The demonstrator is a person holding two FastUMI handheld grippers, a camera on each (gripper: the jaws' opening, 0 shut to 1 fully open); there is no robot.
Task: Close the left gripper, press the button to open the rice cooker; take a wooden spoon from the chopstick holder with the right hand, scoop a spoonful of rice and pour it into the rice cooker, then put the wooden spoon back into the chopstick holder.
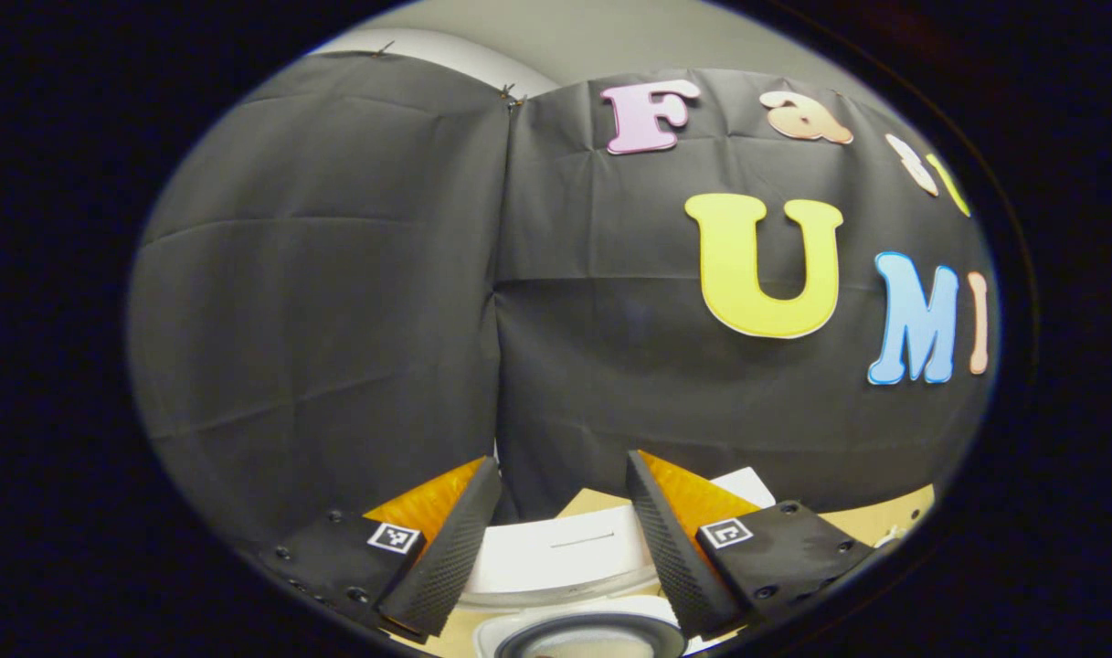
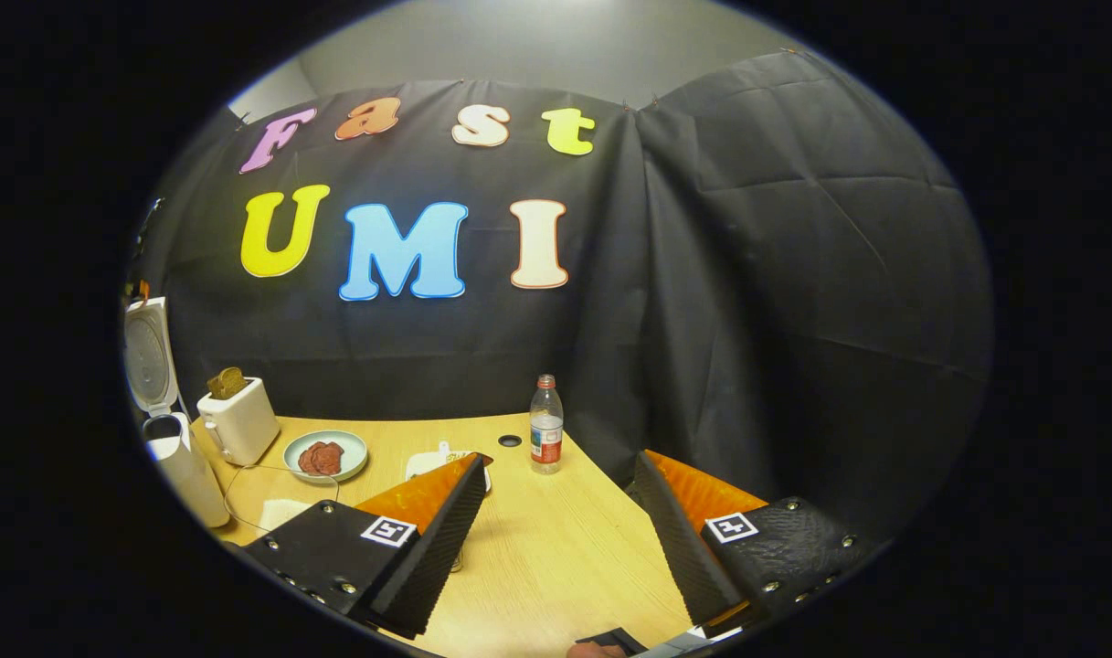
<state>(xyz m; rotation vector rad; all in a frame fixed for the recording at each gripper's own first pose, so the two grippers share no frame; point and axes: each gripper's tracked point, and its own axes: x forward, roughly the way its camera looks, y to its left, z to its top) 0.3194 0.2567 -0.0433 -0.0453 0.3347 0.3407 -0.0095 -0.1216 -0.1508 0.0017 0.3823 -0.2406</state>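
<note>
In the left gripper view, the white rice cooker point(image 1: 565, 557) sits just below and ahead of my left gripper point(image 1: 563, 466). Its lid is raised and the rim of the inner pot point(image 1: 592, 640) shows at the bottom edge. The left gripper is open and holds nothing. In the right gripper view the same rice cooker point(image 2: 185, 466) stands at the far left of the wooden table point(image 2: 556, 548), with its lid point(image 2: 149, 361) upright. My right gripper point(image 2: 560, 461) hovers open over the table's near right part, with nothing between its fingers.
In the right gripper view, a white toaster point(image 2: 238, 420) with a slice in it stands beside the cooker. Next to it is a green plate point(image 2: 325, 454) of red food. A water bottle point(image 2: 545, 425) stands near the table's far edge. A white item point(image 2: 437, 461) is partly hidden behind a finger.
</note>
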